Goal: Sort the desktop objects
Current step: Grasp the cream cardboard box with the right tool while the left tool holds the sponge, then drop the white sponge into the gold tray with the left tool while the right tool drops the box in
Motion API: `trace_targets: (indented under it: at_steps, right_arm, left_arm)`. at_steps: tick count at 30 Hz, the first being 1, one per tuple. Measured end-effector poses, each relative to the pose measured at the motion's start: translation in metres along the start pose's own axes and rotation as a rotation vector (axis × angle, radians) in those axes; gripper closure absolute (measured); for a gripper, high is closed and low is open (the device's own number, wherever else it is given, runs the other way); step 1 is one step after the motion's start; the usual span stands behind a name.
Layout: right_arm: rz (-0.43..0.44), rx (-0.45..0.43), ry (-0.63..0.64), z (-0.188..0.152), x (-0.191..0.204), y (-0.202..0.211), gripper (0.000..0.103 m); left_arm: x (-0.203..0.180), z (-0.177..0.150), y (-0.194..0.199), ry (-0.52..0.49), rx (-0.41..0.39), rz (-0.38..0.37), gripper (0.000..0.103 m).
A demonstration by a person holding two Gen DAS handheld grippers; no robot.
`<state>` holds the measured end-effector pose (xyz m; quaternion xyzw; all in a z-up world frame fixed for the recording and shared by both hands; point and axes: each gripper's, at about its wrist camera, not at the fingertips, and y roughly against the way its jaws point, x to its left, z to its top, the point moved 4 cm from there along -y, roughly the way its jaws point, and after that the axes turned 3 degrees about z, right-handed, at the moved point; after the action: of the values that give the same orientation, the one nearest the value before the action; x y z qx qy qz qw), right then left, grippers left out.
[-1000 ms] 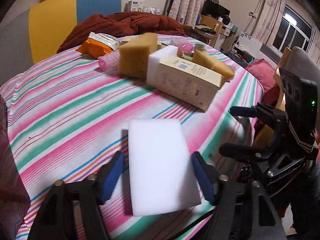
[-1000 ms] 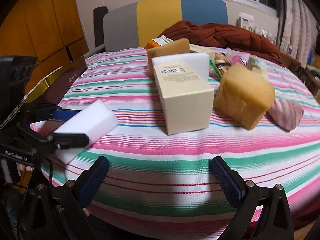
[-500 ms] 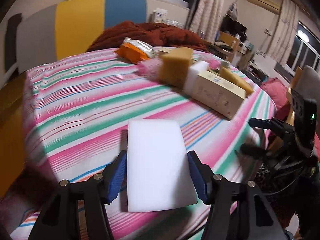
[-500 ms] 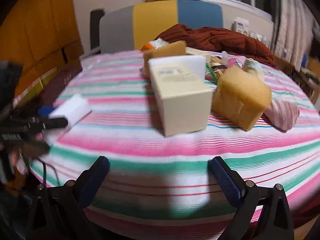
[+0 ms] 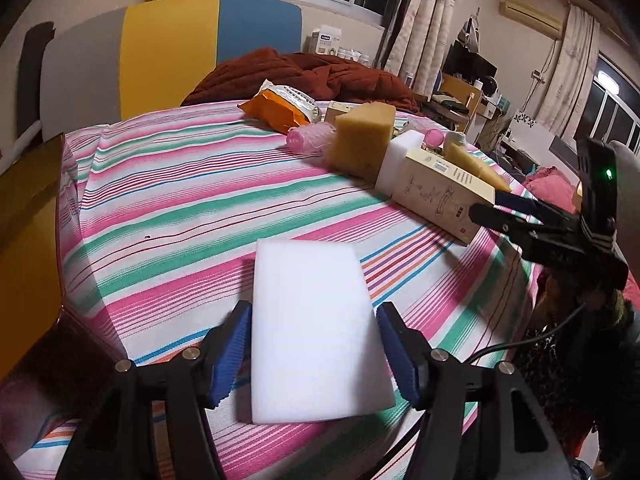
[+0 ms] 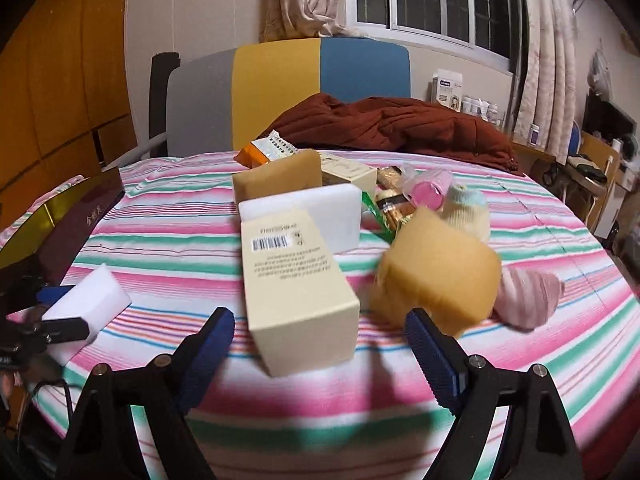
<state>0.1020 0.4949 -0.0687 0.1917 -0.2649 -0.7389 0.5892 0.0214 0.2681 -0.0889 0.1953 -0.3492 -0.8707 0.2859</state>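
A flat white sponge lies lengthwise between my left gripper's blue pads, which press on its two long sides near the table's front edge; the right wrist view shows the same sponge in that gripper at far left. A cream carton with a barcode lies on the striped tablecloth. My right gripper is open, and the carton's near end sits between its fingers with a gap on each side. In the left wrist view that gripper is at the carton's end.
Behind the carton stand a white block, a tan sponge, and a yellow sponge. A pink striped sock, an orange packet, a pink roll and a rust blanket lie farther off. A dark box sits left.
My left gripper's fingers have closed in onto the white sponge. My right gripper has moved forward, so the cream carton now sits between its open fingers.
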Motion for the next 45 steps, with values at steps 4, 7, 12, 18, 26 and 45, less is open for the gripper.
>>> trace_targets:
  at_steps: [4, 7, 12, 18, 26, 45]
  right_arm:
    - [0.007, 0.004, 0.004, 0.002, 0.0, -0.004, 0.015]
    - [0.009, 0.004, 0.02, 0.003, 0.005, -0.008, 0.03]
    - [-0.004, 0.02, 0.06, -0.002, 0.017, -0.009, 0.045]
    - [0.003, 0.026, 0.047, -0.009, 0.029, 0.0, 0.051]
    - [0.046, 0.01, 0.063, -0.012, 0.056, 0.014, 0.052]
    - [0.257, -0.106, 0.158, 0.045, 0.16, 0.033, 0.052]
  left_arm:
    - [-0.003, -0.001, 0.0, -0.016, -0.004, 0.014, 0.036]
    - [-0.003, -0.002, 0.0, -0.01, -0.002, 0.021, 0.036]
    - [-0.003, -0.002, 0.0, 0.017, -0.009, 0.045, 0.036]
    - [-0.005, -0.002, 0.002, 0.025, 0.0, 0.073, 0.036]
    - [-0.001, -0.008, 0.012, 0.021, 0.003, 0.083, 0.043]
    - [0.06, 0.004, 0.109, 0.134, -0.198, 0.268, 0.043]
